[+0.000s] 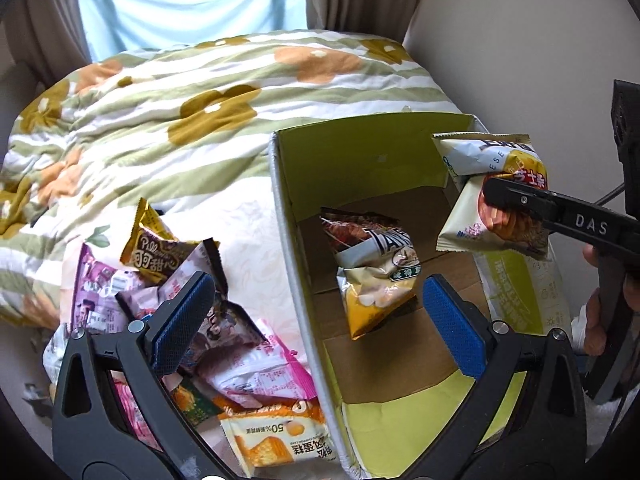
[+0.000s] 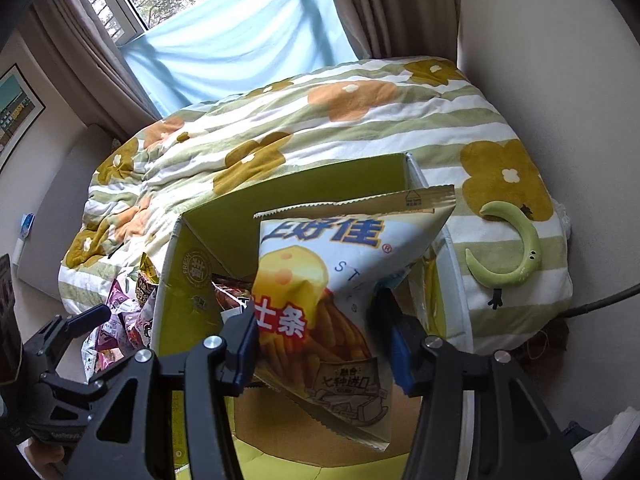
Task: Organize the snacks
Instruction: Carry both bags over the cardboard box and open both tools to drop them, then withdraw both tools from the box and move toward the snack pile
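Observation:
An open cardboard box (image 1: 288, 208) with green flaps stands on the bed; it also shows in the right wrist view (image 2: 192, 248). One snack bag (image 1: 372, 272) lies inside it. My right gripper (image 2: 320, 340) is shut on a white and yellow cheese-stick bag (image 2: 320, 280) and holds it above the box's right side; the bag (image 1: 492, 184) and the right gripper (image 1: 504, 196) also show in the left wrist view. My left gripper (image 1: 316, 320) is open and empty, over the box's left wall. A pile of snack packets (image 1: 192, 312) lies left of the box.
A striped flower-print quilt (image 1: 200, 92) covers the bed behind the box. A green crescent-shaped plush (image 2: 516, 248) lies on the quilt to the right. A wall (image 2: 560, 60) runs along the right, curtains and a window at the back.

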